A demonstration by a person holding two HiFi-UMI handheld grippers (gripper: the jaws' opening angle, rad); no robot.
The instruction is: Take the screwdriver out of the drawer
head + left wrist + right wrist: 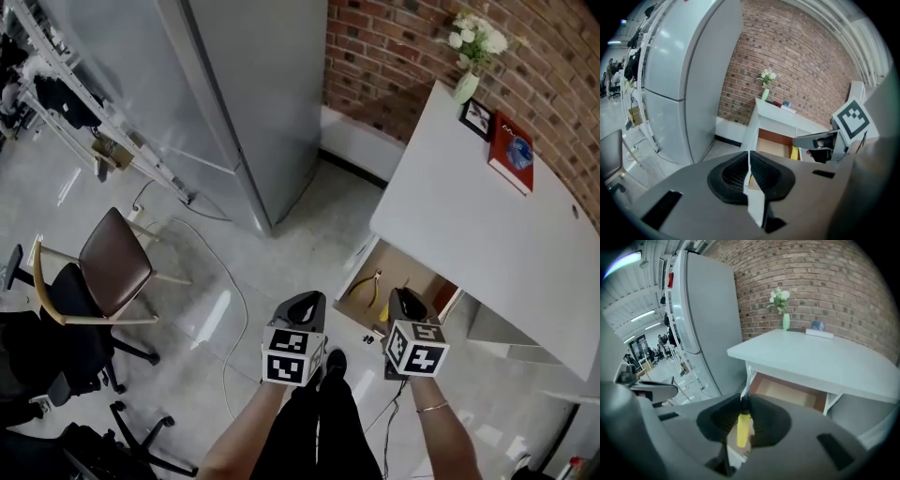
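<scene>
The screwdriver (741, 430) has a yellow handle and a thin shaft that points up out of the jaws. My right gripper (742, 420) is shut on the handle and hangs in the air in front of the open drawer (787, 392). In the head view the right gripper (403, 298) is over the drawer's (412, 272) near corner. My left gripper (302, 302) is beside it to the left, over the floor. In its own view the left gripper (749, 176) has its jaws together with nothing between them.
Yellow-handled pliers (372, 284) lie in the drawer under the white desk (487, 225). A red book (513, 150), a small picture frame (478, 117) and a vase of flowers (473, 47) stand on the desk by the brick wall. A grey cabinet (253, 94), a brown chair (112, 262) and a floor cable (234, 319) are to the left.
</scene>
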